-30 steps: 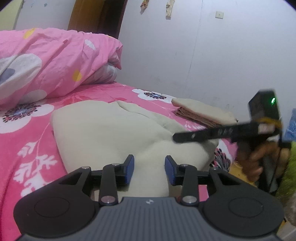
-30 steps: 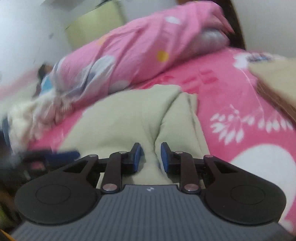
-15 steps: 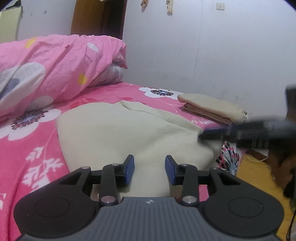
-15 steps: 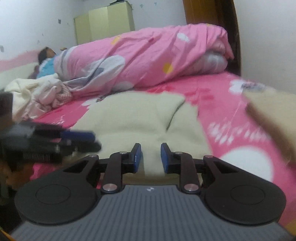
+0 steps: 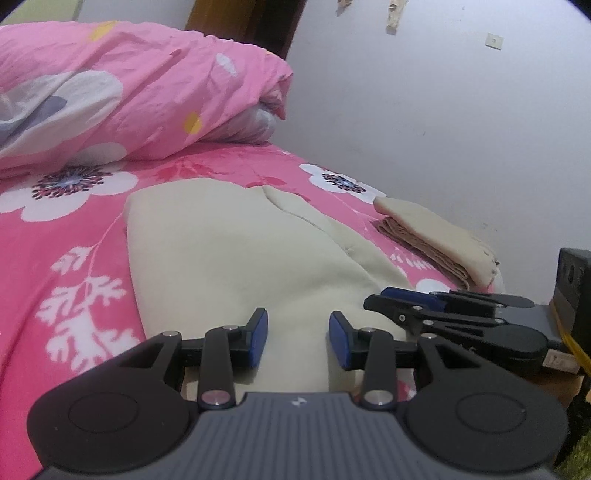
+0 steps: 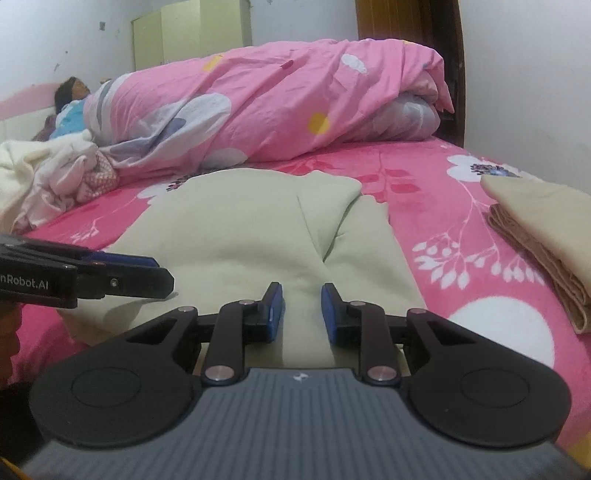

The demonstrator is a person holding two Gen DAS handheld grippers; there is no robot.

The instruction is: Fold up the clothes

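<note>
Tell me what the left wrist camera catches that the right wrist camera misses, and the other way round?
Only the left view shows the wall plate. Only the right view shows the yellow-green wardrobe, the crumpled clothes heap and a person lying under a blue cover. Both show the spread cream garment, the folded stack, the pink quilt, and each other's open claw: right claw, left claw.

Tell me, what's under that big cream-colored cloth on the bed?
The cream cloth lies flat on the pink flowered bedsheet, which shows all around it. Whatever is directly beneath its middle is covered.
</note>
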